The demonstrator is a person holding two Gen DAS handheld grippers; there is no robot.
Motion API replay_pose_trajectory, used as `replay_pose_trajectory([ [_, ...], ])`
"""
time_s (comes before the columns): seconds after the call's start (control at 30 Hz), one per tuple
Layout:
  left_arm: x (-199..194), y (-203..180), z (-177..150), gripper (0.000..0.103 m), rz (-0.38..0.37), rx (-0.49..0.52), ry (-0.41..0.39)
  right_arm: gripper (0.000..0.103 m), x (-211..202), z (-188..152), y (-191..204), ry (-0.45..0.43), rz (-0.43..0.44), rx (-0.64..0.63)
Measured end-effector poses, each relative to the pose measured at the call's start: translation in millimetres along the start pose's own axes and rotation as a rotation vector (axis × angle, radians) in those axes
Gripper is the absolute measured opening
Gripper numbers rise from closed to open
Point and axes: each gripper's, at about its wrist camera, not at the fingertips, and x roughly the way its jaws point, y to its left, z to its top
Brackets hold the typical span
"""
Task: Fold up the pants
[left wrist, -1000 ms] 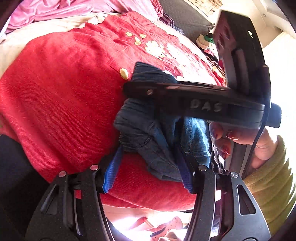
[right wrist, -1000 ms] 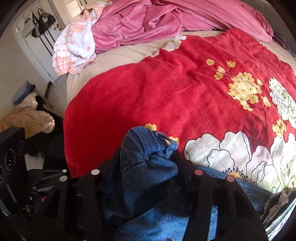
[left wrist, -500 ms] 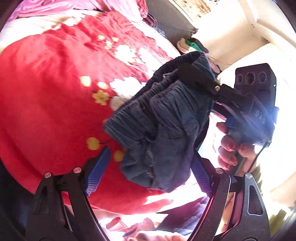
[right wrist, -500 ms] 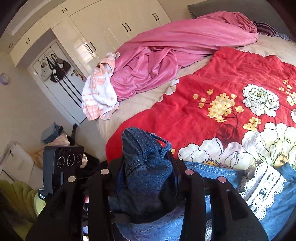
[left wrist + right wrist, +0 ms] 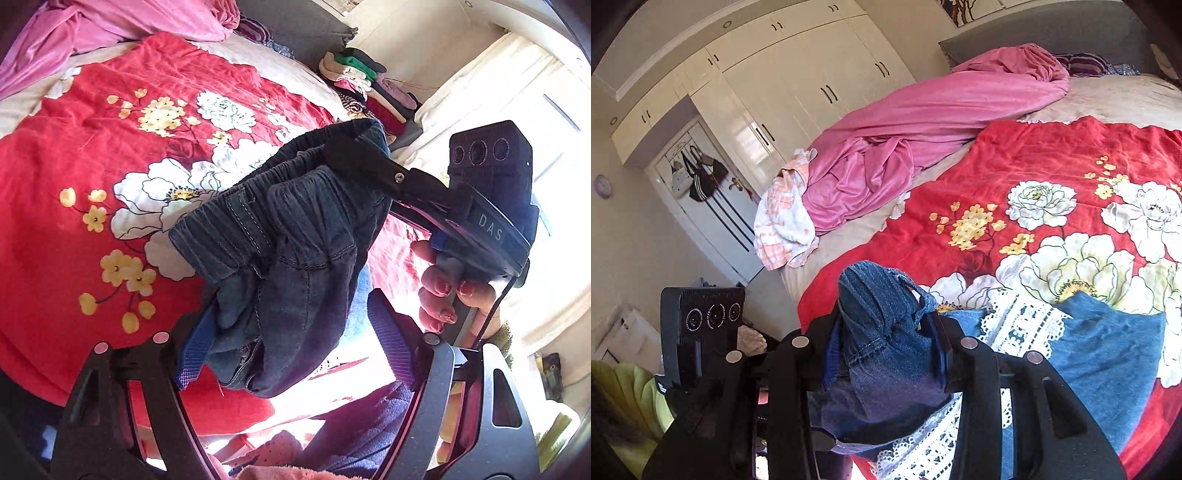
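Note:
Dark blue denim pants (image 5: pixel 288 258) hang bunched above the red flowered blanket (image 5: pixel 92 147). My right gripper (image 5: pixel 364 158) comes in from the right and is shut on their elastic waistband, with a hand (image 5: pixel 443 295) on its handle. The hanging fabric lies between the fingers of my left gripper (image 5: pixel 291 339). Those jaws are closing; the left pad touches denim and the right pad stands apart from it. In the right wrist view my right gripper (image 5: pixel 886 354) pinches a wad of the pants (image 5: pixel 879 314). A lighter blue part with white lace (image 5: pixel 1108 350) trails onto the bed.
A pink blanket (image 5: pixel 905 129) and a checked cloth (image 5: pixel 783 221) lie piled at the bed's far side. Folded clothes (image 5: pixel 362 85) are stacked by the window side. White wardrobes (image 5: pixel 794 74) and a door stand beyond the bed.
Both grippers have lifted away from the bed with the pants. The left jaws spread wider than a second ago, and the waistband now hangs between them from the right gripper.

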Motion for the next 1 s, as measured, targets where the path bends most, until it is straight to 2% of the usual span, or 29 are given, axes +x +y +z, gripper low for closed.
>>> replay_pose_trajectory([
  [0.23, 19.2, -31.2, -5.0, 0.071, -0.009, 0.054, 0.04, 0.041, -38.7, -17.4, -25.3, -0.069, -0.024, 0.058],
  [0.3, 28.8, -42.0, -8.4, 0.071, -0.043, 0.085, 0.07, 0.048, -54.7, -23.5, -33.4, -0.099, -0.053, 0.08],
  [0.4, 43.0, -55.4, -17.6, 0.071, -0.123, 0.117, 0.134, 0.052, -76.5, -34.2, -46.2, -0.123, -0.102, 0.126],
  [0.47, 46.4, -59.5, -21.6, 0.071, -0.149, 0.125, 0.154, 0.056, -86.8, -42.4, -50.1, -0.117, -0.158, 0.136],
  [0.57, 36.8, -63.3, -24.4, 0.071, -0.102, 0.16, 0.117, 0.061, -92.0, -52.8, -48.4, -0.087, -0.237, 0.122],
  [0.67, 27.9, -63.8, -21.8, 0.071, 0.038, 0.217, 0.066, 0.065, -86.0, -59.3, -42.8, -0.048, -0.284, 0.092],
  [0.7, 28.5, -63.4, -22.0, 0.071, 0.064, 0.227, 0.064, 0.065, -81.4, -59.9, -39.9, -0.033, -0.293, 0.078],
  [0.73, 31.0, -62.0, -22.2, 0.069, 0.079, 0.229, 0.068, 0.066, -76.4, -61.0, -37.7, -0.018, -0.302, 0.066],
  [0.8, 39.7, -60.5, -26.2, 0.058, 0.106, 0.237, 0.089, 0.067, -64.0, -64.8, -32.9, 0.027, -0.329, 0.044],
  [0.83, 45.5, -59.4, -29.2, 0.056, 0.112, 0.238, 0.112, 0.067, -57.2, -68.0, -31.1, 0.061, -0.359, 0.031],
  [0.93, 63.3, -59.6, -44.6, 0.055, 0.144, 0.274, 0.181, 0.067, -42.5, -82.6, -35.5, 0.149, -0.462, 0.022],
  [1.0, 70.7, -56.3, -51.3, 0.055, 0.152, 0.278, 0.203, 0.067, -40.6, -94.1, -42.9, 0.166, -0.477, 0.059],
])
